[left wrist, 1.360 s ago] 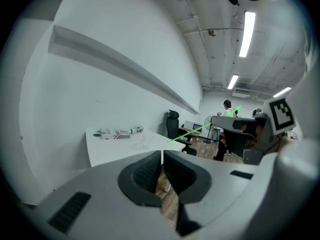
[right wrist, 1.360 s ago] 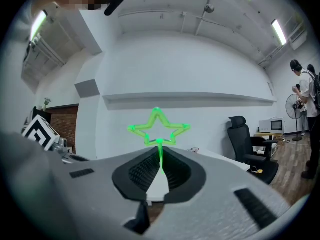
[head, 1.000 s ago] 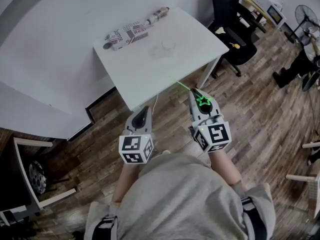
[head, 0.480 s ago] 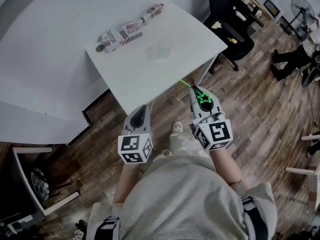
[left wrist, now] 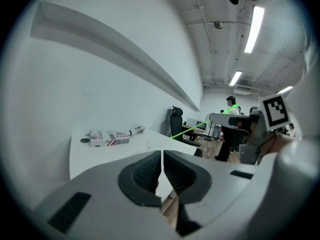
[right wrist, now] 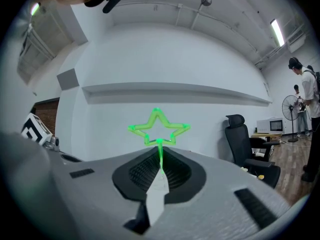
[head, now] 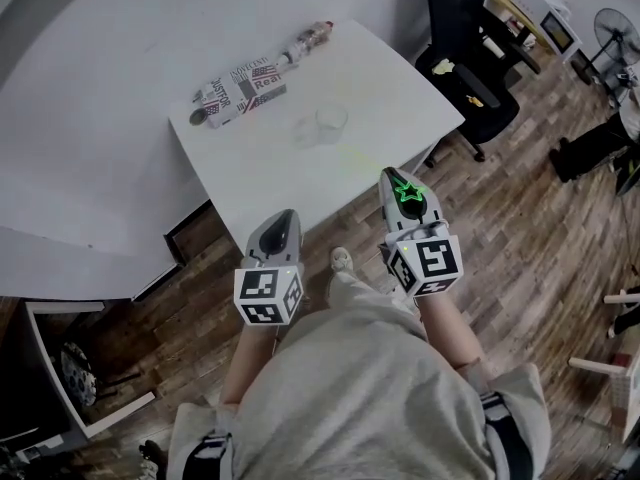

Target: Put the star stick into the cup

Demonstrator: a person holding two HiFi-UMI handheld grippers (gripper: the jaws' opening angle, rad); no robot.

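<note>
A clear cup (head: 331, 120) stands near the middle of the white table (head: 260, 168). My right gripper (head: 393, 174) hovers at the table's near right edge, shut on the green star stick. Its star (head: 407, 192) lies over the top of the gripper, and the thin stick points out toward the cup, blurred. In the right gripper view the star (right wrist: 158, 126) stands just above the closed jaws (right wrist: 159, 154). My left gripper (head: 286, 214) is shut and empty, over the floor at the table's near edge. The left gripper view shows its jaws (left wrist: 162, 159) pressed together.
A newsprint-wrapped box (head: 240, 88) and a bottle (head: 310, 36) lie at the table's far edge. A black office chair (head: 470, 58) stands right of the table. A person (head: 600, 138) and a fan (head: 612, 28) are at far right. A low shelf (head: 60, 368) sits at left.
The table has drawn nearer in the head view and a foot has appeared below it. Both grippers now sit closer to the table's near edge. The stick stays gripped.
</note>
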